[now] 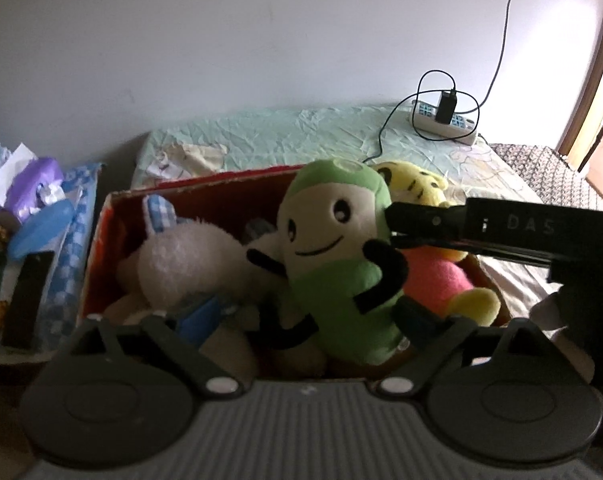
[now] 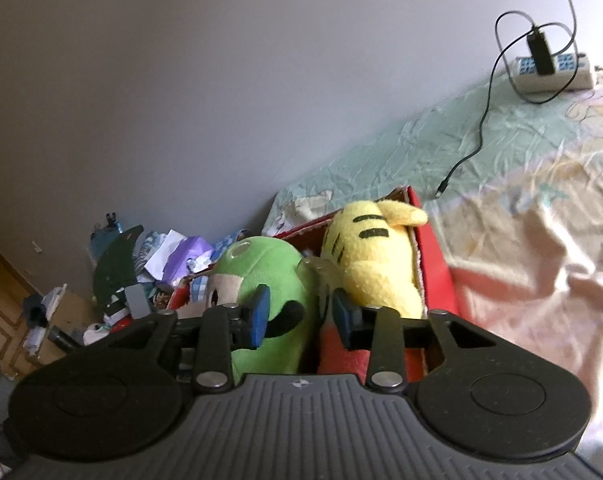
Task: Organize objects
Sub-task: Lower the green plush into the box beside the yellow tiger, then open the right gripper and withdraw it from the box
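Note:
A red cardboard box [image 1: 101, 248] stands on the bed and holds several plush toys. A green plush [image 1: 341, 272] sits upright in the middle, between the wide-spread fingers of my left gripper [image 1: 305, 320]; contact is unclear. A white fluffy plush [image 1: 189, 264] lies to its left. A yellow and pink plush [image 1: 433, 276] lies to its right. My right gripper [image 2: 301, 316] is open, its blue pads either side of the green plush's black arm [image 2: 285, 318], beside the yellow plush [image 2: 369, 260] in the box [image 2: 437, 256]. It reaches in from the right in the left wrist view [image 1: 397, 228].
A wrinkled sheet [image 1: 285, 136] covers the bed. A power strip with a charger and cable [image 1: 445, 116] lies at the far wall. A heap of bags, paper and clutter [image 1: 25, 208] lies left of the box; it also shows in the right wrist view [image 2: 141, 272].

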